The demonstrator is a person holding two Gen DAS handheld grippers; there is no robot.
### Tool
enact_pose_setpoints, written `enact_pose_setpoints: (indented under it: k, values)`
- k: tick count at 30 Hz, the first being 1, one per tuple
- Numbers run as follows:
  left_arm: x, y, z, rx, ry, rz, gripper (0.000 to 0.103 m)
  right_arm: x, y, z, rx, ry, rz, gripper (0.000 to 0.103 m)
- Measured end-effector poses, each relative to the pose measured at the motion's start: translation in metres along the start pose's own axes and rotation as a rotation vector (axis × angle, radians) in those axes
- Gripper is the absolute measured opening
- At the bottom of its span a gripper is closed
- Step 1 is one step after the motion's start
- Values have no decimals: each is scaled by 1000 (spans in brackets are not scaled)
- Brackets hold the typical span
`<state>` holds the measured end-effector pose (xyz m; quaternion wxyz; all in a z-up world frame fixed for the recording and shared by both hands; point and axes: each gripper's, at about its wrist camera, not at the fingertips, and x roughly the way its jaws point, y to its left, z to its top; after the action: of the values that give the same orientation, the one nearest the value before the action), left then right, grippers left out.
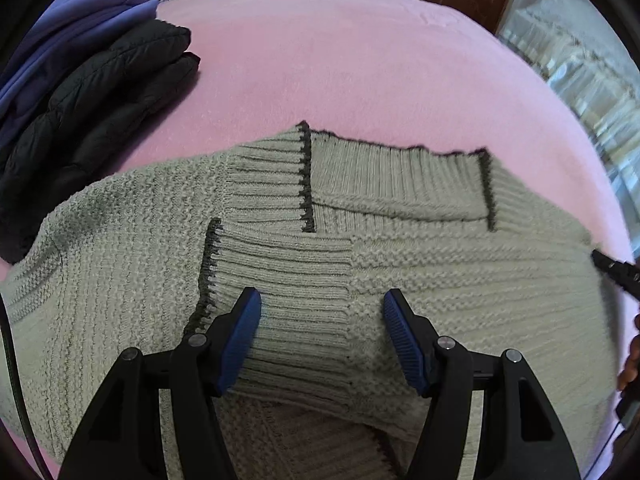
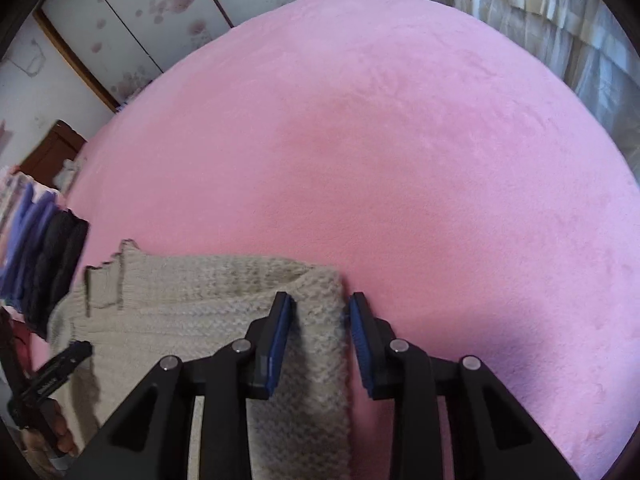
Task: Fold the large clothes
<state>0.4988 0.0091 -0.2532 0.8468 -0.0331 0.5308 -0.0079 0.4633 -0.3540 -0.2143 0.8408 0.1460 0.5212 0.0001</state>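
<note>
**A:** Where's the garment, which way does it run?

**B:** Beige knit sweater point(image 1: 360, 264) lies flat on the pink fleece bed cover point(image 1: 340, 64), at its near edge. Long axis runs left–right across the left wrist view. Sleeves are folded in over the body, the ribbed cuffs point(image 1: 272, 184) with dark trim meeting near the middle; far edge is a ribbed band.

**A:** Texture?

**B:** Chunky textured stitch on the body, fine vertical rib on the cuffs and band. Bed cover is soft, short-pile, plain.

**A:** Claws?

**B:** Left gripper point(image 1: 320, 312) stands wide, hovering over a folded sleeve, pads not pressing on it. Right gripper point(image 2: 320, 308) is narrow, straddling the sweater's right edge; left pad against the knit, right pad apart from it over the pink cover. No grip visible.

**A:** Anything else on the bed?

**B:** Black quilted jacket point(image 1: 92, 120), folded, at the left, with a purple fleece garment point(image 1: 72, 20) beside it. No containers.
</note>
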Motion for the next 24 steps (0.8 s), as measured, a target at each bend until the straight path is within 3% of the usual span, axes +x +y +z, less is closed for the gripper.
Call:
enact_pose_setpoints:
  k: [4, 14, 18, 24]
  values:
    - [1, -4, -2, 19, -9, 30, 63, 0, 6, -6, -34, -23, -60, 28]
    - [-27, 9, -4, -15, -30, -44, 63, -39, 26, -23, -51, -63, -140, 29]
    - [-63, 15, -12, -19, -78, -59, 63, -83, 40, -39, -79, -109, -96, 29]
    - [-130, 16, -39, 65, -150, -52, 63, -150, 74, -74, -101, -159, -26, 31]
